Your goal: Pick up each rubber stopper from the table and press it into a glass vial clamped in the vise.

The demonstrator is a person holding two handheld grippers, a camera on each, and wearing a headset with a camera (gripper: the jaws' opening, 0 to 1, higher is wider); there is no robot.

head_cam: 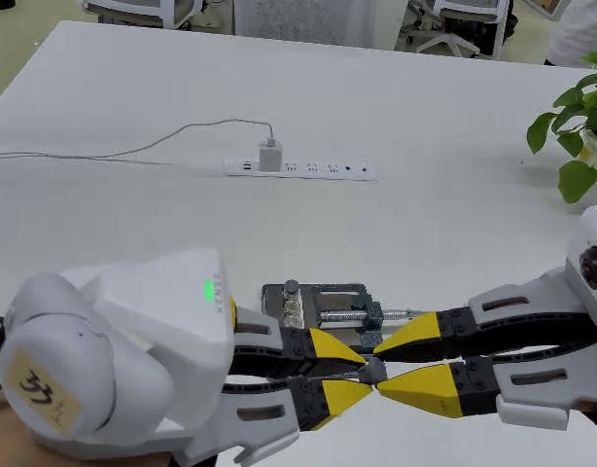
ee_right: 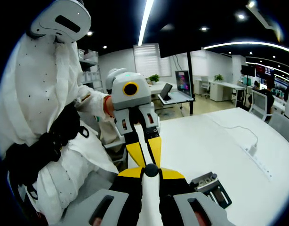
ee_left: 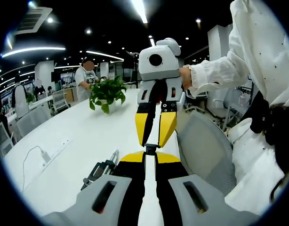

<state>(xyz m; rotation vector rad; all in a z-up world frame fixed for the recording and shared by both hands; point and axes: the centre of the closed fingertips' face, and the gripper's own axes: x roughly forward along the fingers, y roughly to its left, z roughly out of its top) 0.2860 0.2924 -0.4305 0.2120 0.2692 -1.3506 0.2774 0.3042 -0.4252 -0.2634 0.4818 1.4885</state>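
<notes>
A dark grey rubber stopper (head_cam: 373, 372) hangs in the air just in front of the vise (head_cam: 349, 293), pinched where two grippers meet tip to tip. My left gripper (head_cam: 368, 371) reaches in from the left and my right gripper (head_cam: 380, 369) from the right; both pairs of yellow tips close on the stopper. The stopper (ee_right: 151, 170) sits between my right gripper's (ee_right: 151, 173) tips, and the stopper (ee_left: 150, 149) also sits at my left gripper's (ee_left: 150, 154) tips. The vise holds an upright glass vial (head_cam: 293, 311) with a grey stopper on top.
A white power strip (head_cam: 300, 168) with a plugged charger and a cable lies mid-table. A potted plant (head_cam: 582, 126) stands at the right edge. The person in a white shirt (ee_right: 50, 122) stands close behind the grippers, with office chairs around.
</notes>
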